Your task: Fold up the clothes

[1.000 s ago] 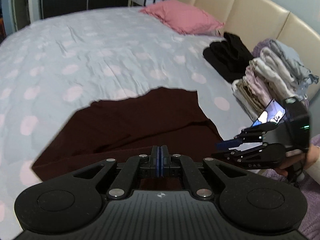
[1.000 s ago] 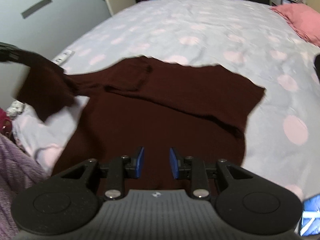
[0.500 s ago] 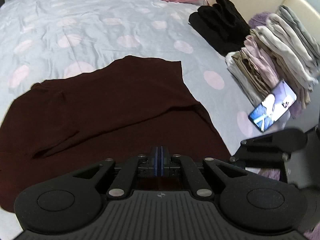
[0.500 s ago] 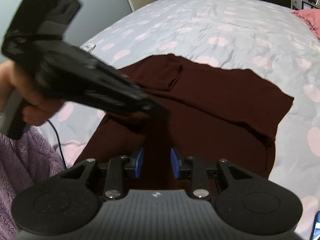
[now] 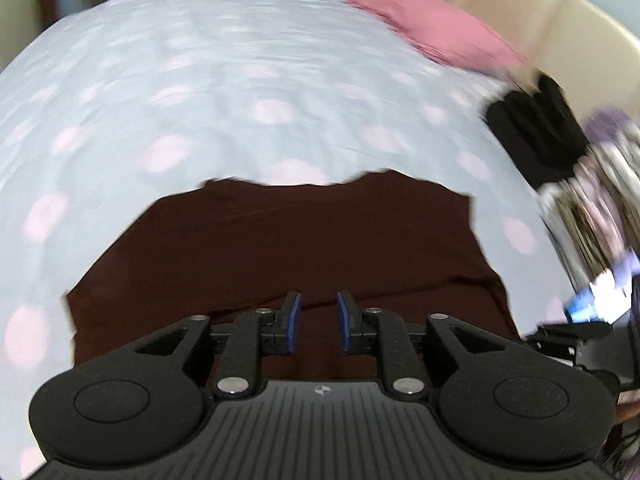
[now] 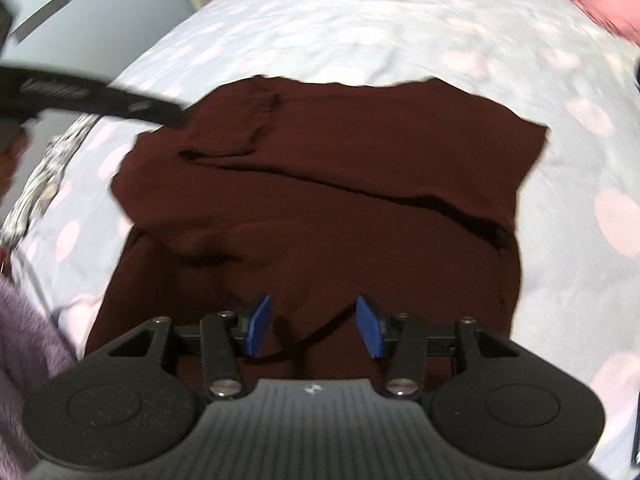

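Garment (image 6: 320, 208) near hem hidden behind right gripper (image 6: 315, 328).

- No readable text, labels, brand names or numbers appear in either wrist view.
- Faint light marks on the left gripper (image 6: 100, 98) are too blurred to read.

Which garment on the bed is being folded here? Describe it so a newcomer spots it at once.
Start from the pale blue bedspread with pink dots. Lying flat on its near part, right ahead of both grippers, is the dark maroon garment, partly folded over itself. Unlike the black clothes and the pale folded stack by the headboard, it is spread out alone.
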`<state>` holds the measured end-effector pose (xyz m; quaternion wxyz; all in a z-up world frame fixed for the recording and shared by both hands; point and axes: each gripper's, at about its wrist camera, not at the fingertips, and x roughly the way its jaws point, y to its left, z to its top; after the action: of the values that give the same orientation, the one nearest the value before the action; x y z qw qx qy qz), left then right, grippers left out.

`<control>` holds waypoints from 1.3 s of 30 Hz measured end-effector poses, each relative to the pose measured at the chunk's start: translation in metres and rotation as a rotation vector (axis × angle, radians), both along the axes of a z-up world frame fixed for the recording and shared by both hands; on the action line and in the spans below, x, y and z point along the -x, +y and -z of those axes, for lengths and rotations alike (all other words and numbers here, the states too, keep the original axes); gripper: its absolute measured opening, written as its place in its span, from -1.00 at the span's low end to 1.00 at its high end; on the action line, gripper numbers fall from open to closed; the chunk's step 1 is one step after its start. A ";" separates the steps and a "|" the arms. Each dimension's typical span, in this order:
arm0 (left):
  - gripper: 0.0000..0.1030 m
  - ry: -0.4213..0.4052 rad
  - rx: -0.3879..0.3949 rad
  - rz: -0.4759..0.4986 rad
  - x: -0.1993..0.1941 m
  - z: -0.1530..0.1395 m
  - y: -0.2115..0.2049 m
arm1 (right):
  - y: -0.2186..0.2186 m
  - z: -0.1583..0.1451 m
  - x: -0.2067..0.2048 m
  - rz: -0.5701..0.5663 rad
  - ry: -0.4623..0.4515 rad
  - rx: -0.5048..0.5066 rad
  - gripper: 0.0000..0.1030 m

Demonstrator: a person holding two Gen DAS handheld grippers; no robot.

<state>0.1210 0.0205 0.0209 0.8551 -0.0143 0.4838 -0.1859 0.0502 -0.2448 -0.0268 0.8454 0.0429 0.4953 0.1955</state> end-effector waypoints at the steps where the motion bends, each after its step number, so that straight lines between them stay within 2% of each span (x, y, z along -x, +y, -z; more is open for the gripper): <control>1: -0.68 0.014 0.016 -0.036 -0.002 0.002 0.009 | -0.001 0.003 -0.004 0.015 -0.001 0.004 -0.01; 5: -0.68 0.060 0.044 -0.106 -0.007 0.009 0.029 | 0.001 0.015 -0.016 0.028 0.004 0.024 -0.20; 7: -0.68 0.053 0.026 -0.105 -0.006 0.009 0.031 | 0.005 0.019 -0.016 0.012 0.004 0.045 -0.30; 8: -0.68 0.049 0.018 -0.101 -0.005 0.009 0.033 | 0.008 0.020 -0.017 0.004 0.004 0.055 -0.60; 9: -0.67 0.045 0.009 -0.101 -0.004 0.009 0.034 | 0.011 0.019 -0.015 -0.008 -0.002 0.066 -0.76; 11: -0.67 0.039 -0.002 -0.109 -0.003 0.009 0.037 | 0.015 0.015 -0.012 -0.023 -0.018 0.081 -0.87; 15: -0.67 0.023 -0.005 -0.149 -0.005 0.003 0.048 | 0.015 -0.006 -0.007 -0.008 -0.049 0.070 -0.88; 19: -0.67 0.002 -0.029 -0.188 -0.018 -0.015 0.070 | 0.019 -0.044 0.003 -0.041 -0.115 0.062 -0.89; 22: -0.66 -0.012 -0.064 -0.236 -0.036 -0.031 0.098 | 0.025 -0.073 0.003 -0.083 -0.167 0.063 -0.89; 26: -0.65 -0.001 -0.177 -0.273 -0.053 -0.033 0.127 | 0.029 -0.107 -0.008 -0.112 -0.209 0.047 -0.89; 29: -0.65 -0.006 -0.182 -0.284 -0.058 -0.027 0.139 | 0.029 -0.136 -0.021 -0.126 -0.224 0.013 -0.90; 32: -0.65 0.017 -0.156 -0.307 -0.066 -0.021 0.141 | 0.036 -0.171 -0.040 -0.157 -0.259 0.011 -0.90; 39: -0.65 -0.026 -0.183 -0.258 -0.074 -0.026 0.130 | 0.050 -0.257 -0.070 -0.226 -0.369 0.022 -0.90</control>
<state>0.1949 0.1507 0.0467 0.8758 0.0041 0.4818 -0.0297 0.1202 -0.1947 0.2303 0.8948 -0.0585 0.3359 0.2882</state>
